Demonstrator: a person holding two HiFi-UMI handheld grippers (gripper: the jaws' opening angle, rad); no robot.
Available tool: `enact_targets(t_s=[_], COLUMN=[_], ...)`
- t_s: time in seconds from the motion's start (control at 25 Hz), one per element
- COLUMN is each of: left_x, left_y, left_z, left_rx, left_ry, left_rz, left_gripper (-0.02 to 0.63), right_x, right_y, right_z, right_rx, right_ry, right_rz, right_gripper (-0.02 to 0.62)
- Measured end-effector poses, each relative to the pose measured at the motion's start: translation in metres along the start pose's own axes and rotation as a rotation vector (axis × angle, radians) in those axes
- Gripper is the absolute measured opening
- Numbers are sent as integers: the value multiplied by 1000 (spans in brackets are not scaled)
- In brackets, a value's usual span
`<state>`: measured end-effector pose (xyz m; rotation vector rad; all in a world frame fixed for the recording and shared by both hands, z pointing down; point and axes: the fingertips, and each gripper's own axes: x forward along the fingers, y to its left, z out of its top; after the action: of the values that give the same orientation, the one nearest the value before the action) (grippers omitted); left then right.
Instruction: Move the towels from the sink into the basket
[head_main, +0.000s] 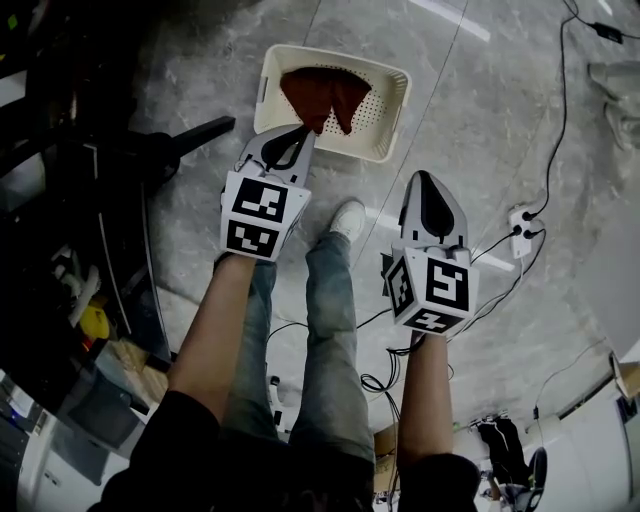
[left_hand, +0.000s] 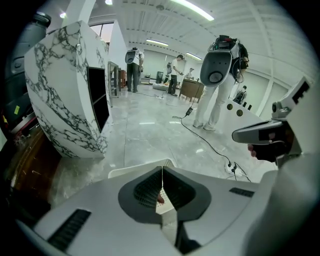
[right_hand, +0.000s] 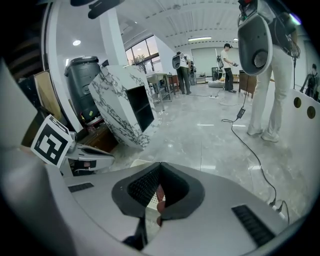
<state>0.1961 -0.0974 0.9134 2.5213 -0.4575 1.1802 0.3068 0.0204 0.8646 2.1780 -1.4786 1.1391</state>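
A cream perforated basket stands on the grey floor with a red-brown towel lying inside it. My left gripper hangs over the basket's near rim with its jaws shut and nothing between them. In the left gripper view the jaws meet tip to tip, and a bit of the towel and the basket rim show below them. My right gripper is to the right of the basket, over bare floor, also shut and empty; its jaws touch at the tips. No sink is in view.
A marbled white cabinet stands close on the left, with a grey bin behind it. A power strip and cables lie on the floor to the right. A black chair base is left of the basket. People stand further off.
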Motion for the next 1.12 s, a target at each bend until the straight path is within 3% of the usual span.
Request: enact_targets(t_s=[0.44,0.84,1.12], left_x=[-43,-127,-193], left_y=[-11,-7,-18], left_z=[45,114,154], left_rx=[-16,-29,-38], left_ry=[-75,-172,-232], left_rz=[-15,24,37], left_gripper=[17,16,15], right_x=[-34,-91,-149], right_y=[17,45,58], right_z=[50,128,169], right_rx=[-20,-79,-65], right_ry=[-53,-153,-208], right_rz=[-4,-9,-26], right_gripper=[14,14,14])
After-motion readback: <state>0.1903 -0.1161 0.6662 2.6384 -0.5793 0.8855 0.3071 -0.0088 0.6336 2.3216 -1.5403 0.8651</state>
